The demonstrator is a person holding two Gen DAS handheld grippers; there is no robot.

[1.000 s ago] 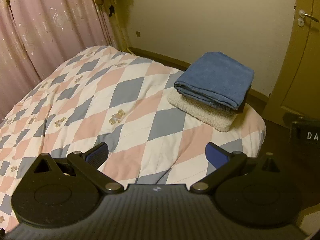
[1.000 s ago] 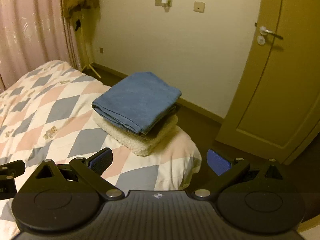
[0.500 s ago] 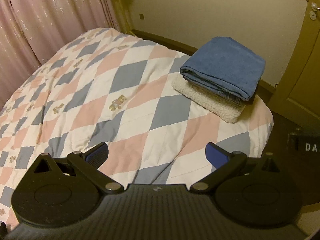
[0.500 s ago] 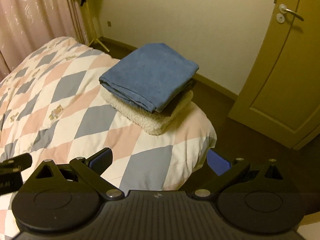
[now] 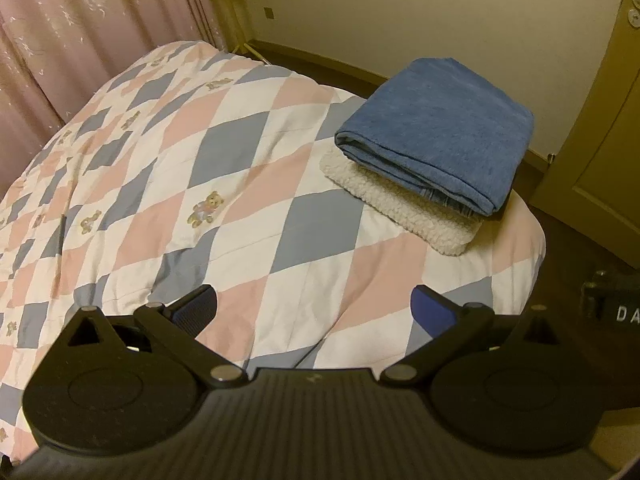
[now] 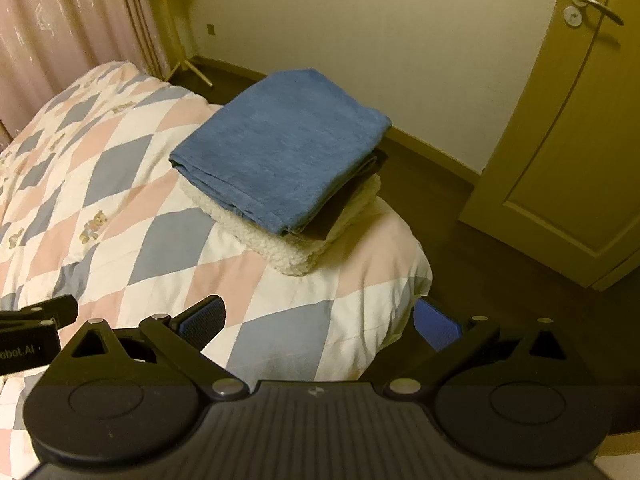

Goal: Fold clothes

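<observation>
A folded blue garment (image 5: pixel 444 128) (image 6: pixel 284 144) tops a neat stack at the bed's far right corner. Under it lie a thin layer of denim and dark cloth (image 6: pixel 344 200) and a folded cream fleece (image 5: pixel 404 208) (image 6: pixel 280 244). My left gripper (image 5: pixel 314 306) is open above the quilt, well short of the stack, with nothing between its blue pads. My right gripper (image 6: pixel 318 316) is open too, over the bed's near right edge, and holds nothing. The left gripper's body (image 6: pixel 32 336) shows at the left edge of the right wrist view.
A pink, grey and white diamond quilt (image 5: pixel 168 168) (image 6: pixel 120 208) covers the bed. Pink curtains (image 5: pixel 80 40) hang at the left. A door (image 6: pixel 580 128) with a handle stands at the right, dark floor (image 6: pixel 480 248) before it. The right gripper's body (image 5: pixel 616 304) shows at the right.
Both grippers have tilted down and moved closer to the bed, so the stack sits larger and lower in view. Both have stayed open and empty.
</observation>
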